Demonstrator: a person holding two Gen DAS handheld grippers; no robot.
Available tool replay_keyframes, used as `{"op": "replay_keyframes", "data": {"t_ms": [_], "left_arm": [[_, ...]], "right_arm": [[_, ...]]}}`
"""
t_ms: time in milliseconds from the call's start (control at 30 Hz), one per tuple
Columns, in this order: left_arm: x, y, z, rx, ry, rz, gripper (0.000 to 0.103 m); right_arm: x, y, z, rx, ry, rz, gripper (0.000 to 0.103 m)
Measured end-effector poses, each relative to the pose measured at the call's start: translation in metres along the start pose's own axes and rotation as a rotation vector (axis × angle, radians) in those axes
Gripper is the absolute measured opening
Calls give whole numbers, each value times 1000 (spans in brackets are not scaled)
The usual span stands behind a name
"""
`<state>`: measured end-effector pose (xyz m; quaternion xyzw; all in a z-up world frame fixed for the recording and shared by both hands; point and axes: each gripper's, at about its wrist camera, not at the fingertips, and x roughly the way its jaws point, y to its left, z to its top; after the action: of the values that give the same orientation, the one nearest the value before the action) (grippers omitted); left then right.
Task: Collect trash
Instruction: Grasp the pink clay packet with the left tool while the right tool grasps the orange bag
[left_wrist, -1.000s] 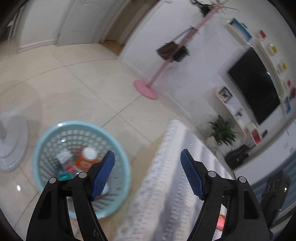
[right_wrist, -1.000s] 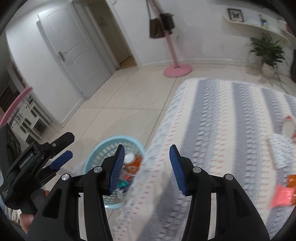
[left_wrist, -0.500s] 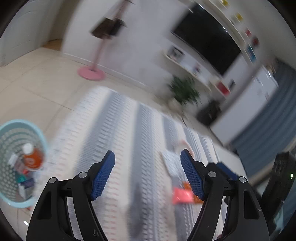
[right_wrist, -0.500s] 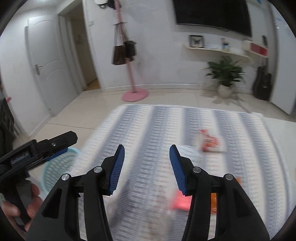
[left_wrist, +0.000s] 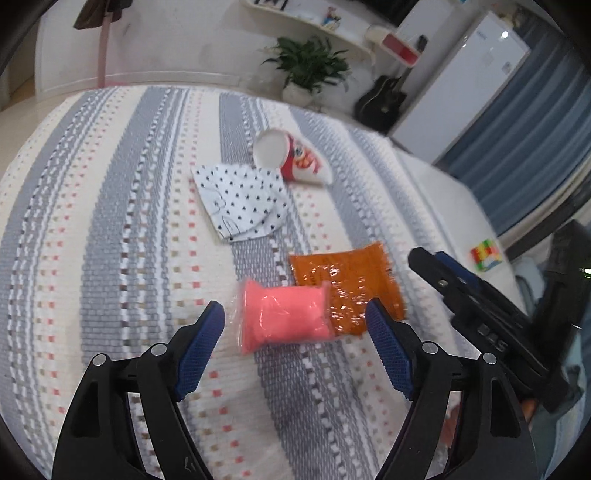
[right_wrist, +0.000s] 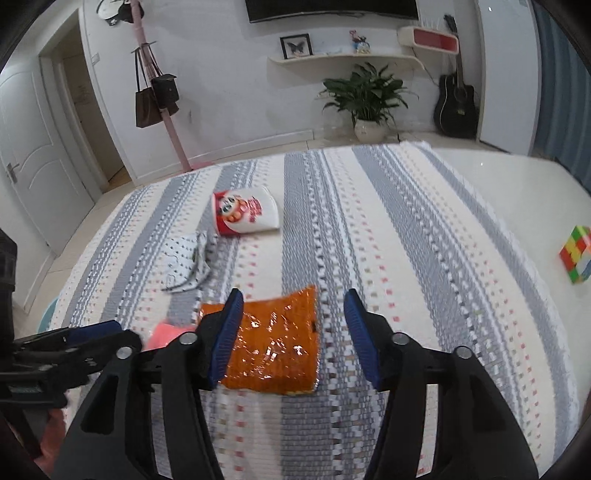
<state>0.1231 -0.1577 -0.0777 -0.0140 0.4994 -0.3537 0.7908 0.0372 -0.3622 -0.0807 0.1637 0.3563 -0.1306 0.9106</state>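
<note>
Support: striped rug (left_wrist: 110, 206) in grey and cream bands, spread on the floor (right_wrist: 498, 184).
Far end: paper cup (left_wrist: 295, 158) on its side, touching dotted paper (left_wrist: 243, 201).
Near end: pink packet (left_wrist: 284, 317) overlapping the edge of the orange wrapper (right_wrist: 277, 343).
Bare floor: coloured puzzle cube (right_wrist: 576, 254), well apart from the rug.
</note>
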Motion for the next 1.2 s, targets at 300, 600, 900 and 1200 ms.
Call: {"op": "replay_keyframes", "data": {"t_ms": [300, 600, 900, 1200], "left_arm": [[29, -4, -3, 26, 30, 86, 77], [28, -10, -5, 61, 30, 119, 59], [6, 12, -3, 7, -24, 130, 53], [-16, 39, 5, -51, -80, 159, 53]], "right_arm": [[15, 1, -14, 10, 50, 11, 66], [20, -2, -15, 24, 72, 8, 69], [32, 12, -13, -15, 138, 12, 69], [51, 53, -23, -154, 186, -124, 76]]}}
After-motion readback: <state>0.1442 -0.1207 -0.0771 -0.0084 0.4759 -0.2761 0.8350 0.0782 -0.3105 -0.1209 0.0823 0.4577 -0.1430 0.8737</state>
